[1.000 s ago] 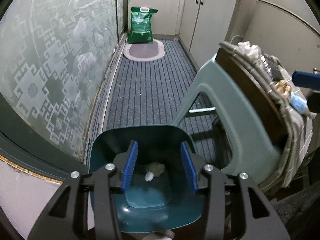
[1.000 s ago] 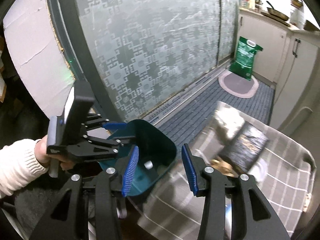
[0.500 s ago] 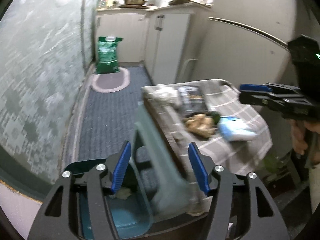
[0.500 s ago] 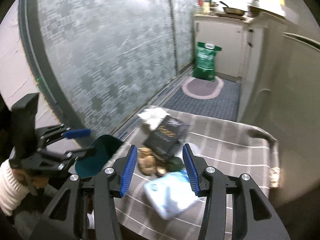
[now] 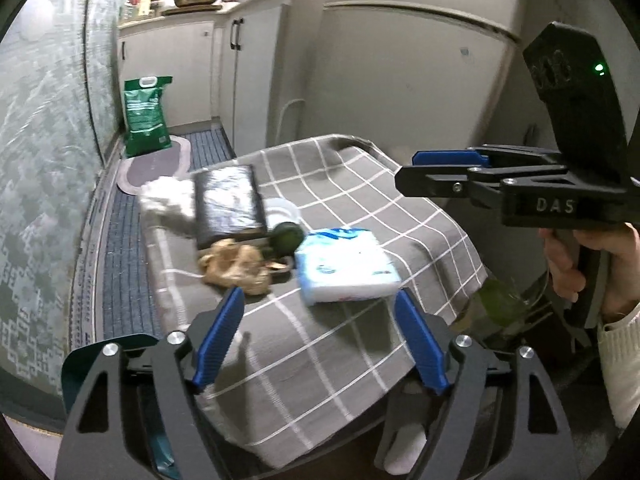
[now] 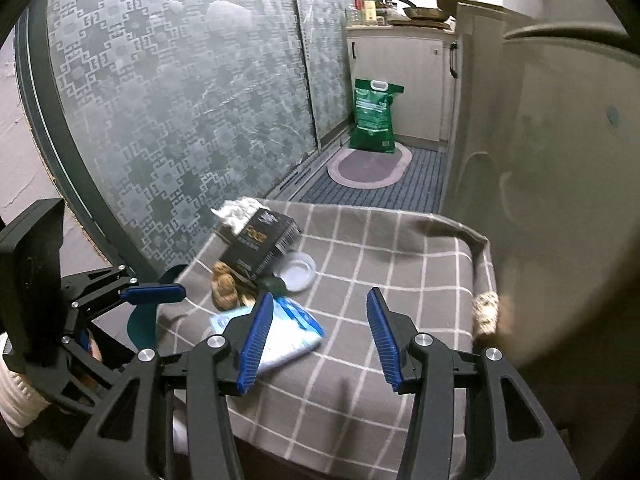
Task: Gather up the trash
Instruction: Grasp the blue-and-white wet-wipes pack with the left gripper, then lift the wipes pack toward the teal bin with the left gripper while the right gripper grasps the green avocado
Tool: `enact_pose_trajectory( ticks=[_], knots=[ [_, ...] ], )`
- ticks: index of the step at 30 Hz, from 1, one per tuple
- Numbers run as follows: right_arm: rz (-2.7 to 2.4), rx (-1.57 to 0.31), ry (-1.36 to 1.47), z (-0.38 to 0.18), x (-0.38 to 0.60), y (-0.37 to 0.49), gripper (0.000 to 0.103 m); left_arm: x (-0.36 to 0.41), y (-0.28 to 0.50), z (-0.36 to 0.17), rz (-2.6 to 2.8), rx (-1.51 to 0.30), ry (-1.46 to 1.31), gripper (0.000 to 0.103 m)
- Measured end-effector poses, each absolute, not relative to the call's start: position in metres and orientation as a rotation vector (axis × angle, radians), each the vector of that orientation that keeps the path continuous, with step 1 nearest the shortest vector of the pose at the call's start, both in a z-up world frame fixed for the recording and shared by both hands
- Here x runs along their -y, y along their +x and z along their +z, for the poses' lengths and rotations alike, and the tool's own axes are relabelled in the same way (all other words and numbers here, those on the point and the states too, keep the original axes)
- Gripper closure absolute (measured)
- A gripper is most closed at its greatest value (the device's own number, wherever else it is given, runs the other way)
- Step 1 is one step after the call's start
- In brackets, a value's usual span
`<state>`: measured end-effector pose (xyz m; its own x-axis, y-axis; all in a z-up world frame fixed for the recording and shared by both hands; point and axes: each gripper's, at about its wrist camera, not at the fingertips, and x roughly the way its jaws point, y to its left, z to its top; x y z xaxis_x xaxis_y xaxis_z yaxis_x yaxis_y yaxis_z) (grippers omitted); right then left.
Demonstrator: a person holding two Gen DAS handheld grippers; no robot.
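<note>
A table under a grey checked cloth (image 5: 360, 360) carries the trash: a crumpled white tissue (image 5: 164, 200), a black box (image 5: 230, 204), a clear plastic lid (image 5: 282, 208), a round green fruit (image 5: 286, 236), a brown crumpled heap (image 5: 236, 264) and a blue-white tissue pack (image 5: 346, 266). My left gripper (image 5: 318, 320) hovers over the table's near edge, its jaws opening with nothing between them. The teal bin (image 5: 100, 356) sits low at its left. My right gripper (image 6: 320, 320) is open and empty above the cloth, just right of the tissue pack (image 6: 288, 332).
A frosted patterned sliding door (image 6: 180, 100) runs along the left. A green bag (image 5: 146, 114) and an oval mat (image 5: 154, 164) lie on the striped floor by white cabinets (image 5: 256, 68). A pale appliance (image 6: 560, 160) stands close on the right.
Both grippers swung away from the teal bin and now face the table. The left jaws have spread wider. The bin has slid to the lower left edge of the left wrist view.
</note>
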<state>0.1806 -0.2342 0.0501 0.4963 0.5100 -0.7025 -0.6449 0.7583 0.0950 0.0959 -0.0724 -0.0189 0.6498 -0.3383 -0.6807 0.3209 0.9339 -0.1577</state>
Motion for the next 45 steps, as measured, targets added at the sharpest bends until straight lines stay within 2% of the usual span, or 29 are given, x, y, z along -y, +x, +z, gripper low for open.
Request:
enact_pose_trajectory(
  ticks=[14, 18, 24, 45],
  knots=[
    [0.696, -0.812, -0.176, 0.042, 0.268, 0.178, 0.054, 0.109, 0.128, -0.041, -0.369, -0.832, -0.019, 0.020],
    [0.694, -0.823, -0.177, 0.038, 0.274, 0.179, 0.054, 0.109, 0.133, -0.045, -0.343, -0.839, -0.029, 0.026],
    [0.701, -0.829, -0.176, 0.037, 0.274, 0.179, 0.054, 0.108, 0.134, -0.040, -0.365, -0.836, -0.056, 0.047],
    [0.744, -0.867, -0.230, 0.021, 0.220, 0.184, 0.054, 0.058, 0.103, -0.007, -0.364, -0.755, -0.101, 0.050]
  ],
)
